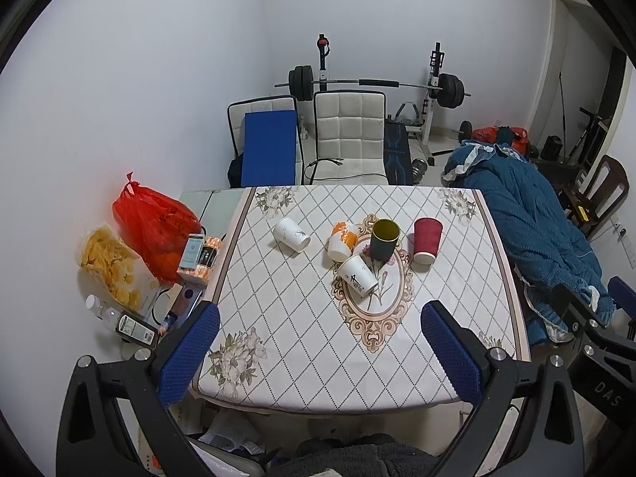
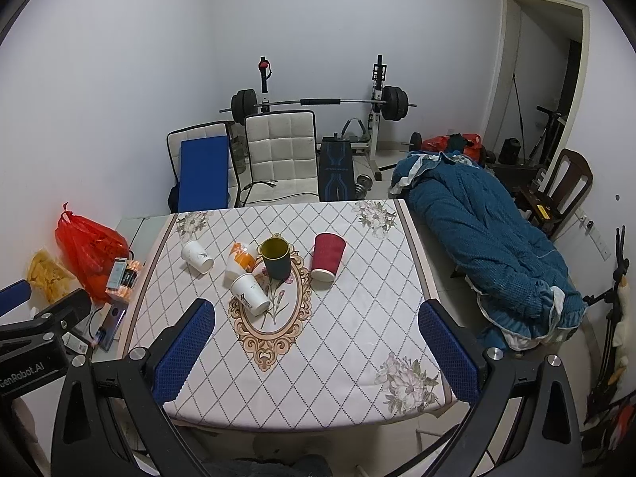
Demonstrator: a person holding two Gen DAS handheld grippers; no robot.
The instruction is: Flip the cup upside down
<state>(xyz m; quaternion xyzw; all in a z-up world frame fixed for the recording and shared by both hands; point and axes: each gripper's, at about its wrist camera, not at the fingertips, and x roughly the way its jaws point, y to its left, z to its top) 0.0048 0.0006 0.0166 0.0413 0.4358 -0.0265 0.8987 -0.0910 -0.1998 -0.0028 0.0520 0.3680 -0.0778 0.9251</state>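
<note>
Standing mouth-up just left of the inverted maroon ribbed paper cup (image 2: 326, 256), the dark cup with yellow lining (image 2: 275, 258) looks stiff, light; grip mid-wall. Left gripper (image 1: 320, 351) and right gripper (image 2: 316, 351) hover spread, empty.

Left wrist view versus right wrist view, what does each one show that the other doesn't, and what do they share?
Only the left wrist view shows the clear bottle with a white cap and the dark flat bottle with a green label beside the table.

Only the right wrist view shows the full open doorway and the leaning stand at far right.

Both show the patterned tablecloth table, the upright dark green cup with a yellow interior, the inverted red ribbed paper cup, and open tools.
</note>
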